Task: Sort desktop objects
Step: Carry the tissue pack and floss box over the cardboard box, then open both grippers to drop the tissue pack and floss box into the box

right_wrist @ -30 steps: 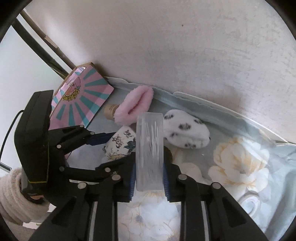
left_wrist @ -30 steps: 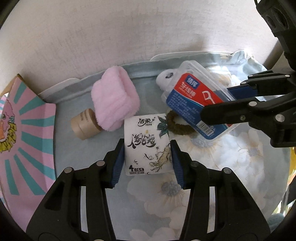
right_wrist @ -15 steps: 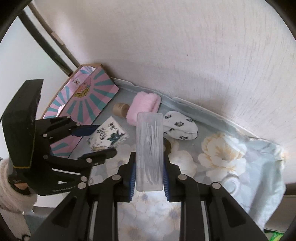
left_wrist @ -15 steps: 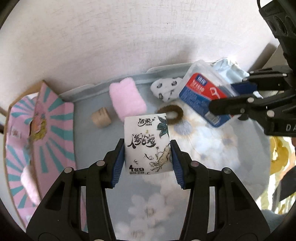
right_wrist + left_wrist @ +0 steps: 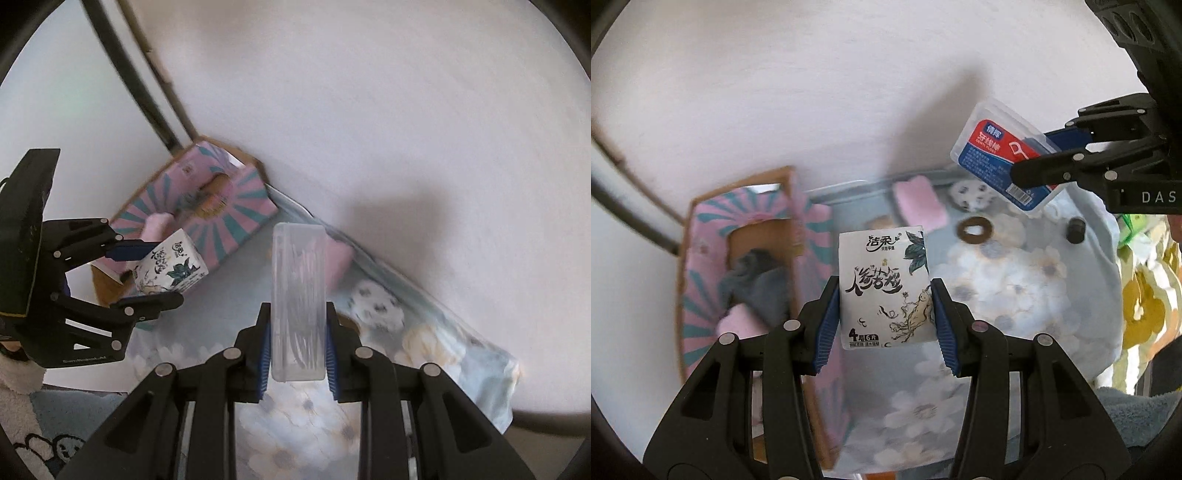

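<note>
With a tissue pack point(image 5: 884, 288) clamped in the left gripper point(image 5: 884, 325) and a floss box point(image 5: 298, 306) in the right gripper point(image 5: 298, 354), both are held aloft unsorted, while a few cloths are seen in the striped box point(image 5: 701, 280) left of the jaws and a hair tie point(image 5: 974, 230), pink cloth point(image 5: 919, 205) and spotted cloth point(image 5: 971, 192) are left ahead.

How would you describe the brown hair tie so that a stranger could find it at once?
Start at the floral cloth spread against the white wall. Near its far edge lies the brown hair tie, between the pink towel and a small dark cap. It is the only open ring there, with cloth showing through its middle.
</note>
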`<state>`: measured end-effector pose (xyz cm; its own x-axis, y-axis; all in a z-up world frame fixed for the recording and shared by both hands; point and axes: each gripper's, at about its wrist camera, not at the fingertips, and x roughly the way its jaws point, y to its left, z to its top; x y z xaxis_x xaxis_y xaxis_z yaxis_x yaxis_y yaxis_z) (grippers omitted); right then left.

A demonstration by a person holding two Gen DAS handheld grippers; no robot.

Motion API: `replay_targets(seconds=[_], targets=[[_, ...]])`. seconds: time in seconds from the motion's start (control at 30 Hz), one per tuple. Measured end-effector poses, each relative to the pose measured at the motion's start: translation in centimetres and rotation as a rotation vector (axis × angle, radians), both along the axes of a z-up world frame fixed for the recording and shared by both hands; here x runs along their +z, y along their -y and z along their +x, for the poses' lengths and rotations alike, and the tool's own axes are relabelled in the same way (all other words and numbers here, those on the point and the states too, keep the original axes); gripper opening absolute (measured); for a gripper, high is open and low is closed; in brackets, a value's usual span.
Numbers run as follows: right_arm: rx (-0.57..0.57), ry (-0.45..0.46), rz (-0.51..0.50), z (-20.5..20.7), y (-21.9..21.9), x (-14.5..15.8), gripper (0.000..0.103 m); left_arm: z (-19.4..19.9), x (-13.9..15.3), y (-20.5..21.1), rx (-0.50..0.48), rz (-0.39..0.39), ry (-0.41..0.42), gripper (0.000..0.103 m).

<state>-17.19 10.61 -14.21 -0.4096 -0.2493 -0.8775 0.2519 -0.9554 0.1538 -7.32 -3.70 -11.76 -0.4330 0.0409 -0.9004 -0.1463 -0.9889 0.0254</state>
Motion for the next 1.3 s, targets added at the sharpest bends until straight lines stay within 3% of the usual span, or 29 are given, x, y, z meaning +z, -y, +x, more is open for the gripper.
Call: replay_targets(seconds=[0.27,0.63,1.07,1.13,1.3], targets=[[0.124,-0.031,0.002,-3.6,6.6,1.9,0.023,1.9,1.0,6.5,0.112,-0.01,-0.011,0.044],[0.269,0.003,-0.023,-8.3,16.1,0.8,0.023,4.0,-1.5,13.8,0.216,-0.01,0.042,0.044],[0.324,0.09,-0.033,-11.2,21.6,-3.3,0.023,4.1,-5.3,17.1,0.212,0.019,0.105,0.044],[0.248,0.1,-0.04,-11.4,21.7,-3.7,0.023,4.1,-5.5,17.2,0.204,0.02,0.105,0.044],[0.253,0.127,-0.044,-11.9,21.7,-4.5,0.023,3.5,-5.6,17.0,0.162,0.046,0.1,0.047]])
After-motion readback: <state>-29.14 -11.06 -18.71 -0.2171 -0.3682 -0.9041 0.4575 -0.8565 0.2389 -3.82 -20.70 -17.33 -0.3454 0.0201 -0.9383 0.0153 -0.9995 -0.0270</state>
